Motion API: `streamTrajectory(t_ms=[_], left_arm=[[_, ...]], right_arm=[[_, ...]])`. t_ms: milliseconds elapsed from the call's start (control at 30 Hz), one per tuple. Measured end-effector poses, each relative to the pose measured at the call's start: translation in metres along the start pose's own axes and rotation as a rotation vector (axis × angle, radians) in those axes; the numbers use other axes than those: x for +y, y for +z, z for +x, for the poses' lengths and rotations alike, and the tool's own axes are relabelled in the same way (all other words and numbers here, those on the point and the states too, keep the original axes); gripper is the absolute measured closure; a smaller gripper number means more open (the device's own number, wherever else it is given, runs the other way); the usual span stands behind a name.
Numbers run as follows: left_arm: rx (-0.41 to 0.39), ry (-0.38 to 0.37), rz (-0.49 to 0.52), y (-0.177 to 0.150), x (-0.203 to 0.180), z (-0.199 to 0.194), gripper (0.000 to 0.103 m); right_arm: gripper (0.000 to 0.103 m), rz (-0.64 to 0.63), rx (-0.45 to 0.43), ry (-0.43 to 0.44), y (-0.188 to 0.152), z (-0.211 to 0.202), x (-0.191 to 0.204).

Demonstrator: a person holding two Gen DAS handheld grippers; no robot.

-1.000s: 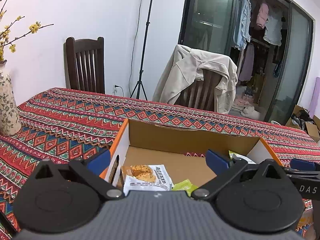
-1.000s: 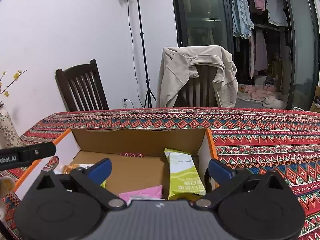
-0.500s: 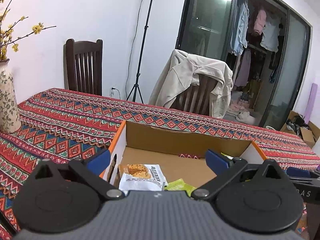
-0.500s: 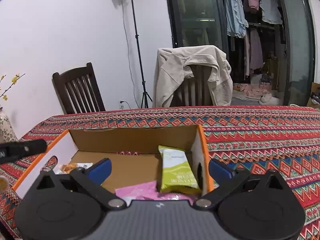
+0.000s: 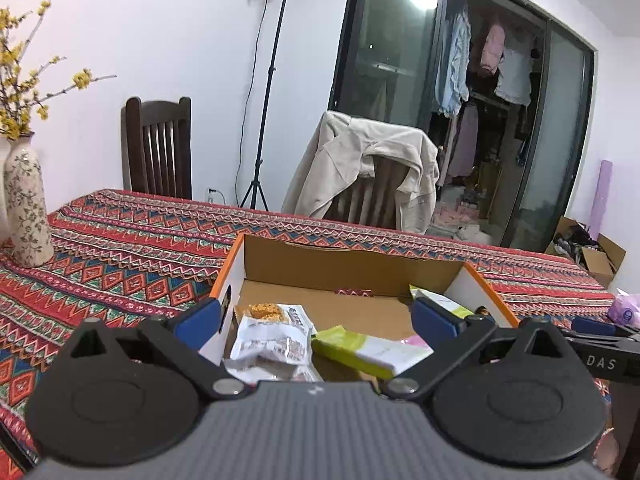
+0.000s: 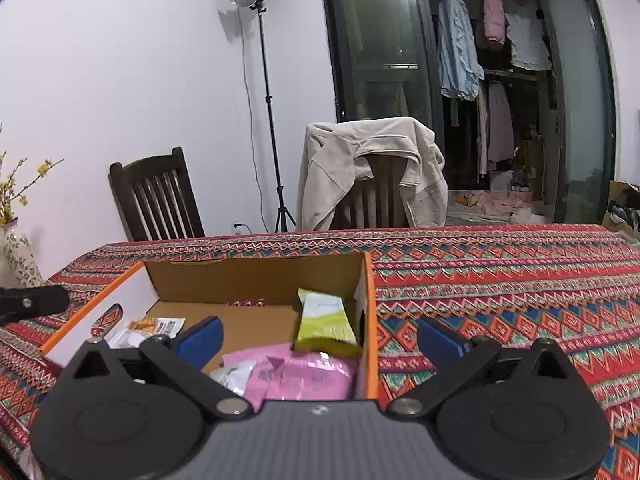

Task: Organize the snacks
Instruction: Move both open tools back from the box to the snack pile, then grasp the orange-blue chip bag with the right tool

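An open cardboard box with orange edges point(image 5: 352, 264) point(image 6: 256, 276) sits on the patterned tablecloth and holds snack packets. In the left wrist view a white packet with a golden bar picture point(image 5: 276, 332) and a green-and-white packet point(image 5: 360, 350) lie at its near end. In the right wrist view a green packet point(image 6: 326, 320) leans on the box's right wall above a pink packet point(image 6: 304, 372). My left gripper point(image 5: 316, 316) hangs open above the box's near left end, holding nothing. My right gripper point(image 6: 318, 332) is open and empty over the right wall.
A floral vase with yellow blossoms point(image 5: 26, 204) stands on the table at far left. Two dark wooden chairs point(image 5: 158, 148) stand behind the table, one draped with a beige jacket point(image 5: 368, 164). A light stand point(image 6: 268, 112) is by the wall. A purple packet point(image 5: 624, 308) lies on the cloth at right.
Both grippers have drawn back and risen, so more of the box's near end and its packets shows. The right gripper has shifted rightward to straddle the right wall. Both stay open.
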State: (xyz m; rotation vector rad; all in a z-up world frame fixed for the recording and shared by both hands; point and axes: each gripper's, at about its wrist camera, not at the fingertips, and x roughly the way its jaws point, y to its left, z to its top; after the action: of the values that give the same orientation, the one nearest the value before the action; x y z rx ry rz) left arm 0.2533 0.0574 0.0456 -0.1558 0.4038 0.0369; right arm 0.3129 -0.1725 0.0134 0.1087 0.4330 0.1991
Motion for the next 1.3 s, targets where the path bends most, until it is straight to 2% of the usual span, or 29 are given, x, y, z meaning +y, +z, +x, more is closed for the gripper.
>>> streamTrajectory(t_ms=[100,200,400,533,633,800,1000,1133,1233,1300], left_arm=[[-0.001,0.000,-0.008,-0.012,0.001,-0.014,0.000],[-0.015,0.035,0.001,-0.026,0.006,-0.027,0.000],[-0.009,0.092,-0.048,-0.061,0.022,-0.046,0.000],[0.015,0.105,-0.107,-0.084,0.033,-0.057,0.000],[0.035,0.125,-0.121,-0.096,0.039,-0.064,0.000],[0.046,0.154,-0.076,-0.108,0.039,-0.078,0.000],[0.058,0.142,-0.079,-0.116,0.042,-0.090,0.000],[0.090,0.133,-0.097,-0.120,0.046,-0.086,0.000],[0.092,0.124,-0.114,-0.120,0.049,-0.086,0.000],[0.097,0.117,-0.120,-0.120,0.051,-0.085,0.000]], right_arm=[[0.000,0.018,-0.001,0.001,-0.011,-0.012,-0.004],[0.000,0.012,-0.022,-0.019,-0.028,-0.027,-0.005],[0.000,-0.115,-0.126,-0.071,-0.070,-0.066,0.013],[0.000,-0.155,-0.121,-0.059,-0.095,-0.083,0.027],[0.000,-0.152,-0.045,-0.045,-0.105,-0.087,0.031],[0.000,-0.076,0.083,0.023,-0.107,-0.096,0.026],[0.000,-0.083,0.183,0.083,-0.108,-0.097,0.030],[0.000,-0.115,0.243,0.142,-0.100,-0.085,0.037],[0.000,-0.127,0.318,0.151,-0.099,-0.063,0.036],[0.000,-0.079,0.359,0.193,-0.101,-0.050,0.031]])
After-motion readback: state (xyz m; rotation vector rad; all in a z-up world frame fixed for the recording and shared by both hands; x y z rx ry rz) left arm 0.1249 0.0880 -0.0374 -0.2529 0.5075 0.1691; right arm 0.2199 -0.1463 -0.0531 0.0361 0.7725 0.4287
